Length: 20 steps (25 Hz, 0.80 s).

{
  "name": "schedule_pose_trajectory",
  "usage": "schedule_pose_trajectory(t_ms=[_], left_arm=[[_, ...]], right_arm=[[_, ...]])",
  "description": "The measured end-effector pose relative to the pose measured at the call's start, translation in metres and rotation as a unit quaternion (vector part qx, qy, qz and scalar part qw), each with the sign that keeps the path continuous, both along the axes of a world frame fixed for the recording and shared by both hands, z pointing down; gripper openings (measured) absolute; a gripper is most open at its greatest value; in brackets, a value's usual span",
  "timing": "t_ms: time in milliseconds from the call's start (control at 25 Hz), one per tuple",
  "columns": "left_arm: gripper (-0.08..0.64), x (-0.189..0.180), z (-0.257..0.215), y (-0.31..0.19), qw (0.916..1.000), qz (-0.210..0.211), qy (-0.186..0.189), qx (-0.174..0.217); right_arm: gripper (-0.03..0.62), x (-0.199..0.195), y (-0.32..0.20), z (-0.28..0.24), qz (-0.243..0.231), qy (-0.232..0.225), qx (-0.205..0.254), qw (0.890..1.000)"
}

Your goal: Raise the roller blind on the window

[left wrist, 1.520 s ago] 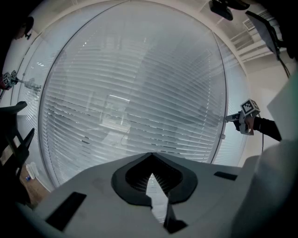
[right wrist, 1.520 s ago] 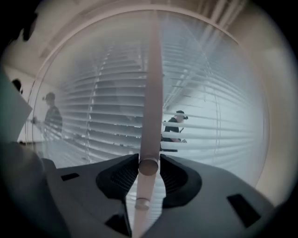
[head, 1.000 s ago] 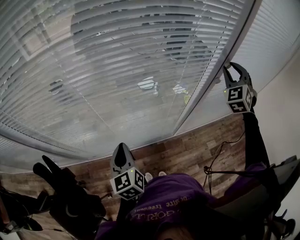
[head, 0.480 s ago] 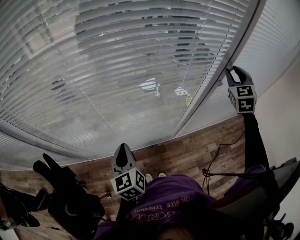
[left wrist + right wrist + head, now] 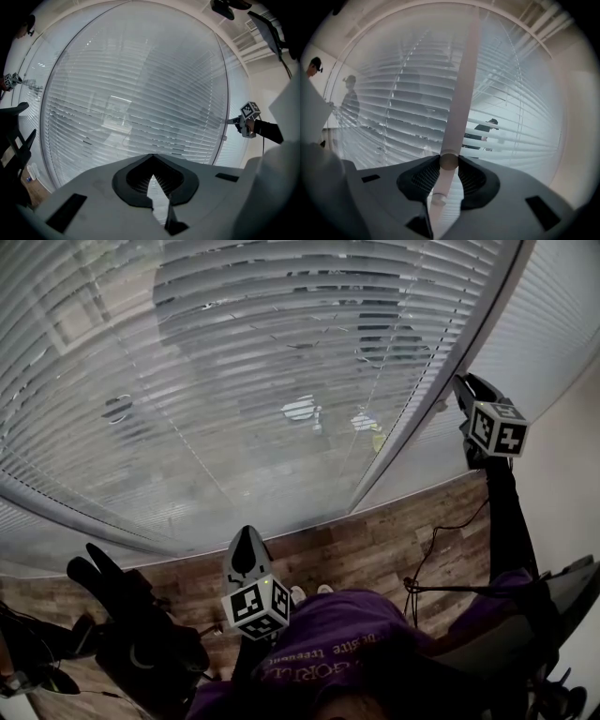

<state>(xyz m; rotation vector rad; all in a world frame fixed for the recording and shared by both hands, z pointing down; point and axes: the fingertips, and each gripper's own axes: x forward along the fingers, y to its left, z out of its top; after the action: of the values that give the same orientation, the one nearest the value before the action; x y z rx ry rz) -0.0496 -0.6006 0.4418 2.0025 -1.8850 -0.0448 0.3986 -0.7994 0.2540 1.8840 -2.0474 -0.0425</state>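
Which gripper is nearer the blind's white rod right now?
Right. The right gripper is clamped on the rod in front of the blind. The left gripper sits low, far from the rod, jaws together on nothing.

The blind (image 5: 281, 352), made of white horizontal slats, hangs fully lowered across the upper part of the head view, and its pale slim wand (image 5: 459, 93) runs from top centre to bottom centre of the right gripper view.
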Motion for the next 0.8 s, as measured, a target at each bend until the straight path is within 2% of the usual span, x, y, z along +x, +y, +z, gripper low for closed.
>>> schedule_pose_trajectory(t_ms=[160, 320, 560, 800], left_arm=[[0.000, -0.0019, 0.0014, 0.0009, 1.0000, -0.002, 0.000, 0.001], [0.000, -0.0032, 0.0012, 0.0021, 1.0000, -0.002, 0.000, 0.001], [0.000, -0.0022, 0.0025, 0.0020, 1.0000, -0.002, 0.001, 0.000], [0.000, -0.0020, 0.0018, 0.0012, 1.0000, -0.003, 0.001, 0.000]], right_arm=[[0.121, -0.0005, 0.0003, -0.0010, 0.002, -0.075, -0.009, 0.997], [0.121, -0.0002, 0.0009, -0.0035, -0.002, -0.186, -0.023, 0.982], [0.121, 0.0026, -0.0008, -0.0028, -0.007, -0.344, -0.044, 0.938], [0.121, 0.0050, -0.0010, -0.0012, -0.013, -0.465, -0.057, 0.883]])
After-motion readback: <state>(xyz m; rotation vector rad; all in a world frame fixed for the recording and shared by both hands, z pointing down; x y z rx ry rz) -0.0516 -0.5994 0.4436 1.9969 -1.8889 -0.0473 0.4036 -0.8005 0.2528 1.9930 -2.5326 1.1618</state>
